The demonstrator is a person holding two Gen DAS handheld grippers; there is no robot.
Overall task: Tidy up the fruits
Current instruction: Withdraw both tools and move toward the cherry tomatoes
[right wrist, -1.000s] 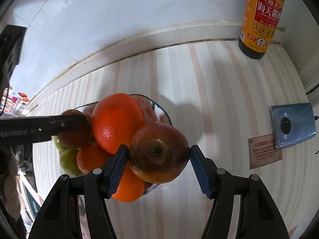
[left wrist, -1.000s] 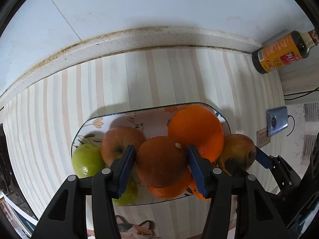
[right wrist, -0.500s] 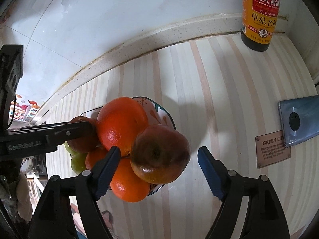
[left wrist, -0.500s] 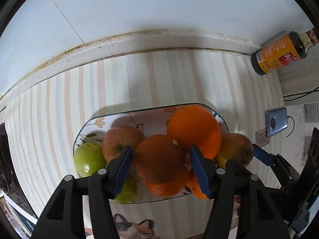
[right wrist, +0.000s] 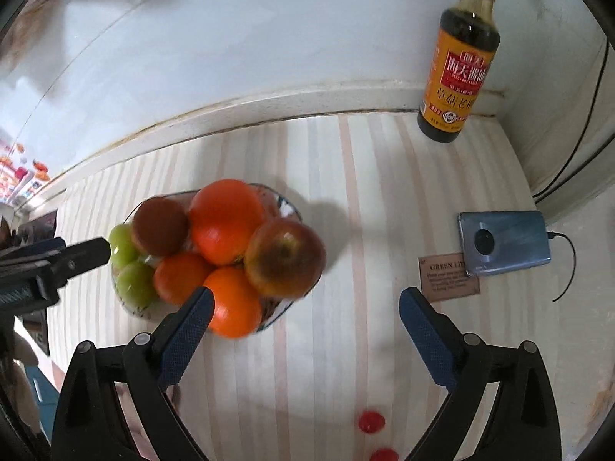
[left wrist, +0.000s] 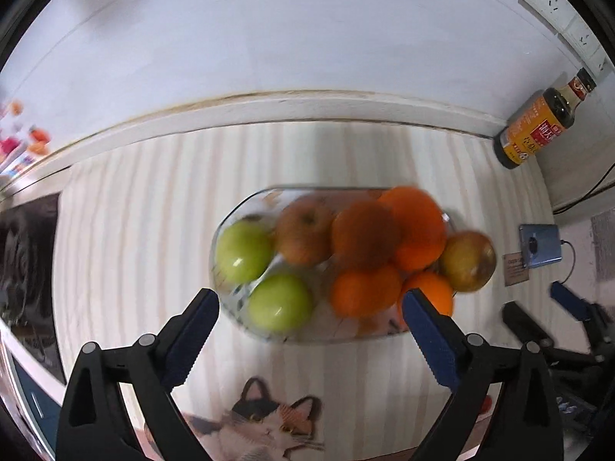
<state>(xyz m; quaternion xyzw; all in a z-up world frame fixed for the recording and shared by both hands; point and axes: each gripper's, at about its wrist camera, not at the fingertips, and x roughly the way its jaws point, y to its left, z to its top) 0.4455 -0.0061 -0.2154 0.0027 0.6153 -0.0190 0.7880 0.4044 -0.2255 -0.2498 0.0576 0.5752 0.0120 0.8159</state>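
A glass plate on the striped cloth holds two green apples, a brownish apple, a dark orange, several brighter oranges and a reddish apple at its right end. My left gripper hangs above the plate's near side. Its jaws are opening wide and grip nothing. In the right wrist view, the right gripper is above the cloth just right of the plate. Its jaws are opening too, with the reddish apple resting free on the pile.
A soy sauce bottle stands at the back right by the white wall. A blue phone on a cable and a small card lie to the right. Small red bits lie near the front. A cat picture is printed on the cloth.
The left jaws opened off the dark orange and the right jaws off the reddish apple. Both fruits stay on the pile. Both grippers rose and drew back from the plate.
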